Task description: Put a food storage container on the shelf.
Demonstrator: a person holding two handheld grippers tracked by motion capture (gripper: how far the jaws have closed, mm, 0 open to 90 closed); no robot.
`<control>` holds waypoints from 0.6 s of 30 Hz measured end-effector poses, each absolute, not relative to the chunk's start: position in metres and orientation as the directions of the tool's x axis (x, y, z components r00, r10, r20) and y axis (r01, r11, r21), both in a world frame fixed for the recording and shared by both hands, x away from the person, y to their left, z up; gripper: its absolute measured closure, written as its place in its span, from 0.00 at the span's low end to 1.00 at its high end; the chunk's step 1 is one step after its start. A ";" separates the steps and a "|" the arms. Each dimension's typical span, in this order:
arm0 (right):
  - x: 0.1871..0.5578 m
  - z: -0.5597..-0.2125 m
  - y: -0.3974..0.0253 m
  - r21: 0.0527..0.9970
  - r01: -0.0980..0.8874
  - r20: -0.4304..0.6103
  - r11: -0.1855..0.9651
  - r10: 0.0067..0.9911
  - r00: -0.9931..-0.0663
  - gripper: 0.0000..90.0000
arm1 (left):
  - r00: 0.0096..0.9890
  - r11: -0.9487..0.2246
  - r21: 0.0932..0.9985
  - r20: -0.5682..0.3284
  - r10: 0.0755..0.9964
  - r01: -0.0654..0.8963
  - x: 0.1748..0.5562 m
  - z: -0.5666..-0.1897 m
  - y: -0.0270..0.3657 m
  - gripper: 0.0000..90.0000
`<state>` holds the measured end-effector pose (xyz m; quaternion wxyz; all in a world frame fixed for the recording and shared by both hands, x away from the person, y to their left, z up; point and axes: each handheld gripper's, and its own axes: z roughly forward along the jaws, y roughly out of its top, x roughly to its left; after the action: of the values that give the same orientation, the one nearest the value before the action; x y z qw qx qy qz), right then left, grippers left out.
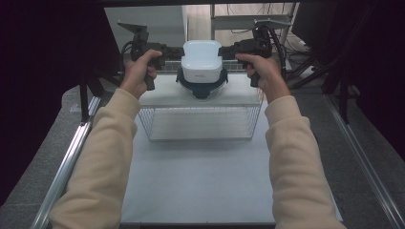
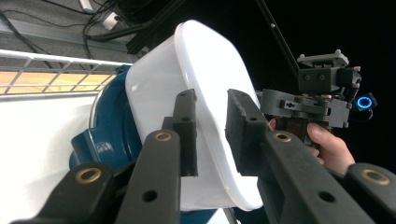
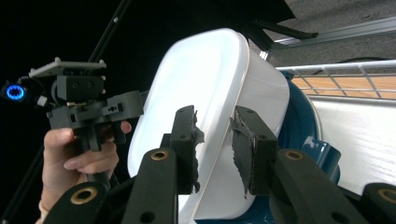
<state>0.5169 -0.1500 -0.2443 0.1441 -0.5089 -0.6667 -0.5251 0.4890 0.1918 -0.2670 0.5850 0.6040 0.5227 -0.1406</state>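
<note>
A white, rounded rectangular plastic container (image 1: 202, 60) is seen inverted over a dark blue lid-like base with side clips (image 1: 201, 87), both standing on the flat pale top of a wire-mesh rack (image 1: 200, 123) set on the white worktop (image 1: 200, 181). The container is approached from opposite sides by two black hand-held grippers. The left gripper (image 1: 168, 49), held in the person's left hand (image 1: 140, 71), is placed at the container's left side; in the left gripper view its fingers (image 2: 186, 133) are shown parted, with the container wall seen in the gap between them. The right gripper (image 1: 228, 49), held in the right hand (image 1: 261, 70), is placed at the container's right side; in the right gripper view its fingers (image 3: 250, 154), faced with torn black padding, are likewise shown parted in front of the white wall. Whether either gripper's fingers touch the container cannot be told. Cream sleeves (image 1: 102, 162) are seen extending from the lower edge of the high view. Grey carpeted floor (image 1: 47, 138) flanks the worktop.
</note>
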 end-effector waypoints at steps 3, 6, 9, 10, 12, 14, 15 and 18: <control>0.519 -0.248 -0.150 0.550 0.831 0.733 -0.087 0.527 -0.430 0.78 | 0.409 0.240 0.555 -0.786 0.463 0.796 0.490 -0.271 0.192 0.81; 0.519 -0.251 -0.151 0.546 0.831 0.747 -0.104 0.509 -0.427 0.78 | 0.414 0.243 0.560 -0.786 0.459 0.792 0.490 -0.272 0.192 0.81; 0.517 -0.252 -0.153 0.551 0.828 0.748 -0.102 0.501 -0.435 0.75 | 0.429 0.247 0.578 -0.776 0.463 0.778 0.488 -0.269 0.192 0.76; 0.516 -0.251 -0.153 0.560 0.822 0.745 -0.104 0.497 -0.445 0.67 | 0.438 0.264 0.596 -0.765 0.471 0.758 0.486 -0.267 0.193 0.69; 0.510 -0.246 -0.155 0.599 0.792 0.722 -0.119 0.509 -0.469 0.57 | 0.457 0.280 0.648 -0.723 0.518 0.708 0.476 -0.259 0.195 0.55; 0.501 -0.238 -0.157 0.661 0.742 0.670 -0.115 0.535 -0.514 0.48 | 0.486 0.256 0.695 -0.674 0.556 0.672 0.466 -0.252 0.197 0.43; 0.496 -0.234 -0.158 0.696 0.710 0.633 -0.106 0.558 -0.537 0.44 | 0.509 0.234 0.724 -0.642 0.574 0.649 0.460 -0.249 0.199 0.41; 0.479 -0.226 -0.165 0.765 0.640 0.555 -0.073 0.580 -0.596 0.39 | 0.545 0.184 0.779 -0.566 0.619 0.600 0.440 -0.245 0.203 0.35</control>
<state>0.4792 -0.1655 -0.2259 0.0259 -0.4484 -0.6805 -0.5789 0.4395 0.2035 -0.2448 0.6035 0.6388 0.4770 0.0079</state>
